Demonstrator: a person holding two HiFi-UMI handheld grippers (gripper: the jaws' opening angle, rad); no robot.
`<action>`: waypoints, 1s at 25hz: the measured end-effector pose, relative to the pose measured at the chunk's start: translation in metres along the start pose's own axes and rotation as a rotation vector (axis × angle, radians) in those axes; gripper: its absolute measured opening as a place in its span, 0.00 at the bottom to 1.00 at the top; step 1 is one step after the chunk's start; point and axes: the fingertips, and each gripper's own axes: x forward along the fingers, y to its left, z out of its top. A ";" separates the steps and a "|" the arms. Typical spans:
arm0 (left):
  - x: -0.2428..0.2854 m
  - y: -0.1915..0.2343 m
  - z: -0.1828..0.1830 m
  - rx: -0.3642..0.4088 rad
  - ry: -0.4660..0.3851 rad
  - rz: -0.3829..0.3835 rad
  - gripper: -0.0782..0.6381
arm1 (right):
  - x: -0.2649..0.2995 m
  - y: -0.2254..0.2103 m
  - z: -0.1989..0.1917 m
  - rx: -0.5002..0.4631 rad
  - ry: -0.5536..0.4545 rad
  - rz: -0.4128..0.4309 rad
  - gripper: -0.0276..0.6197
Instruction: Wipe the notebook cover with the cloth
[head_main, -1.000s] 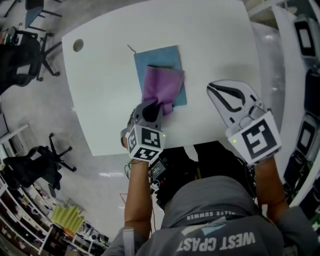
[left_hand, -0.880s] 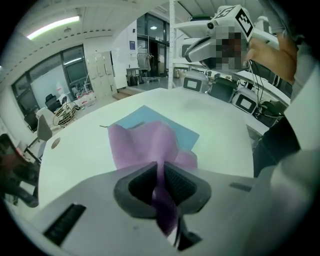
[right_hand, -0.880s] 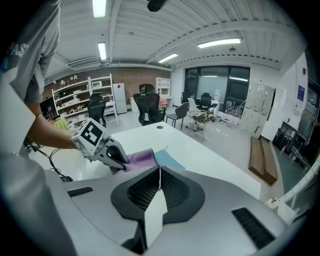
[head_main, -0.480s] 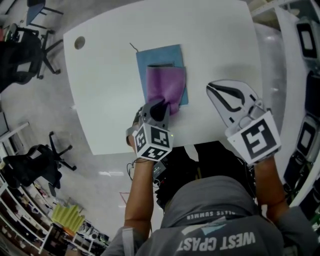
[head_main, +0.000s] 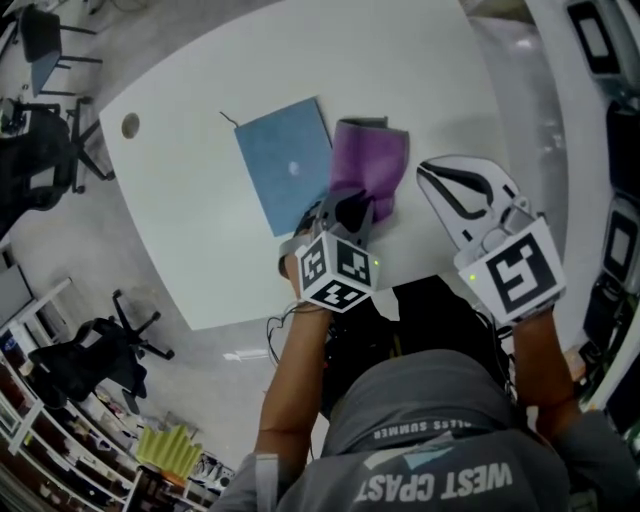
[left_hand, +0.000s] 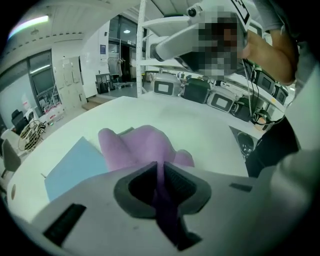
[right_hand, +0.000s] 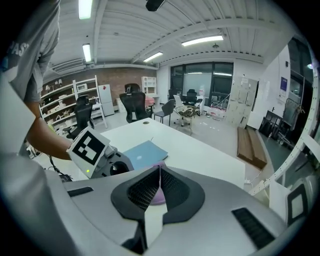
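Observation:
The blue notebook (head_main: 283, 163) lies flat on the white table (head_main: 190, 230), its cover bare. A purple cloth (head_main: 368, 165) lies crumpled just right of it, touching the notebook's right edge. My left gripper (head_main: 345, 208) is shut on the cloth's near end. In the left gripper view the cloth (left_hand: 142, 145) runs up from between the pads, with the notebook (left_hand: 75, 167) to the left. My right gripper (head_main: 430, 176) hovers over the table to the right, shut and empty. The right gripper view shows the notebook (right_hand: 145, 151) and a bit of cloth (right_hand: 156, 196).
A round cable hole (head_main: 130, 125) sits near the table's far left corner. Office chairs (head_main: 40, 150) stand on the floor at the left. Equipment racks (head_main: 620, 150) line the right side. The table's near edge runs just below both grippers.
My left gripper has dragged the cloth rightward off the notebook onto the table beside it, leaving the cover bare. The right gripper has stayed where it was.

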 end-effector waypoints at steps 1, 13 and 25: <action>0.001 0.007 0.002 -0.009 -0.007 0.006 0.17 | 0.000 -0.002 -0.001 0.003 0.001 -0.002 0.09; -0.019 0.107 0.009 -0.088 -0.095 0.110 0.17 | 0.023 0.004 0.015 -0.018 0.019 0.027 0.09; -0.081 0.195 -0.050 -0.193 -0.048 0.331 0.17 | 0.044 0.017 0.039 -0.054 0.017 0.064 0.09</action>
